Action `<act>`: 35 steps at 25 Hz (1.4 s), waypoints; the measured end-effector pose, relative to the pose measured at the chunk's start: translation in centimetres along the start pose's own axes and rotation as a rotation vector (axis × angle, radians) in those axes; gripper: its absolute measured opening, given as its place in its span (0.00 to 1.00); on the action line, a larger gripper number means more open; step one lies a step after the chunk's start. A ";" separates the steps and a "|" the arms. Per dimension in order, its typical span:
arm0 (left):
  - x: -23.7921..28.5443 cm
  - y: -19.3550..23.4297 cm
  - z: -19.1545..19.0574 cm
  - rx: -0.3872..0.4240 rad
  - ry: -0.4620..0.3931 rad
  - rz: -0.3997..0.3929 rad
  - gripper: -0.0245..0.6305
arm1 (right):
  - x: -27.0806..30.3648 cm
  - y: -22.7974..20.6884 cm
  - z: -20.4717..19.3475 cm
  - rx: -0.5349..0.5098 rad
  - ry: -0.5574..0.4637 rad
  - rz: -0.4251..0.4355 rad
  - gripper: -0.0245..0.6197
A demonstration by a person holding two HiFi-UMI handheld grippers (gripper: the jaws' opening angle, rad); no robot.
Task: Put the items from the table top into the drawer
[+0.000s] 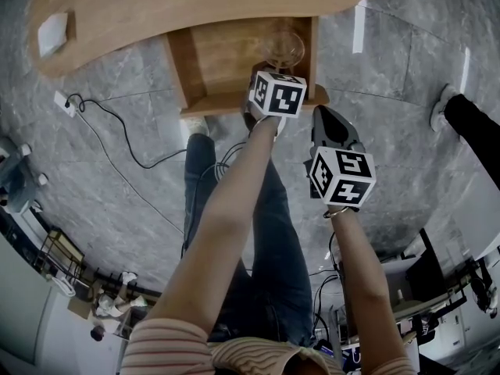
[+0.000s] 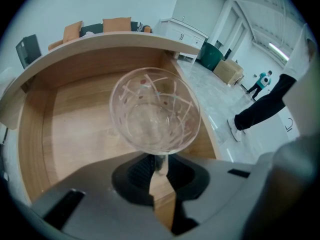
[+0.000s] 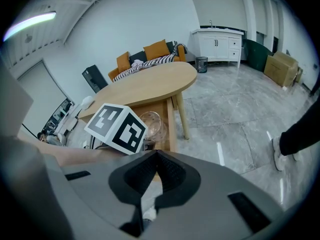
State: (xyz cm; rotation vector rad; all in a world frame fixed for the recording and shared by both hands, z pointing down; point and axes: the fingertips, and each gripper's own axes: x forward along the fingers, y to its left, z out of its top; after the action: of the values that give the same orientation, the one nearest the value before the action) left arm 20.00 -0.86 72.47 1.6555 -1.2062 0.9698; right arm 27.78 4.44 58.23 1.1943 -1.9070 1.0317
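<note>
A clear stemmed glass (image 2: 155, 115) hangs over the open wooden drawer (image 2: 70, 129), its bowl tilted toward the camera. My left gripper (image 2: 159, 168) is shut on the glass's stem. In the head view the glass (image 1: 283, 49) sits just beyond the left gripper (image 1: 273, 75), above the drawer (image 1: 211, 61), which is pulled out from the oval table (image 1: 156, 6). My right gripper (image 1: 322, 112) hovers to the right of the drawer, over the floor, jaws together and empty. The right gripper view shows its jaws (image 3: 156, 156) meeting, with the glass (image 3: 152, 124) and drawer (image 3: 169, 115) ahead.
A white flat item (image 1: 53, 33) lies on the table top at the left. A cable with a plug (image 1: 66, 100) trails over the grey floor. Another person's dark leg and white shoe (image 1: 447, 108) stand at the right. My own legs are below the drawer.
</note>
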 end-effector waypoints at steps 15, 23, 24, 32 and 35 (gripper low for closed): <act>-1.1 -0.7 -1.3 -0.015 0.017 -0.059 0.25 | -0.1 -0.2 -0.2 0.009 0.006 -0.016 0.05; -3.6 0.1 -0.7 -0.060 -0.031 -0.052 0.25 | -0.4 0.4 0.4 0.015 -0.010 -0.022 0.05; -4.0 0.3 -0.5 -0.061 -0.039 -0.052 0.25 | -0.5 0.5 0.4 0.016 -0.013 -0.023 0.05; -7.3 0.9 0.1 -0.054 -0.096 -0.087 0.24 | -1.3 1.4 1.4 0.033 -0.044 -0.029 0.05; -8.6 1.1 0.4 -0.044 -0.122 -0.096 0.19 | -1.5 2.0 1.7 0.034 -0.055 -0.027 0.05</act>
State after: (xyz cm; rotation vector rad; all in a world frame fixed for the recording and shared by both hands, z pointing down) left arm 16.91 1.24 64.61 1.7423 -1.2080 0.7877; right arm 26.27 4.07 55.64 1.2765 -1.9174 1.0308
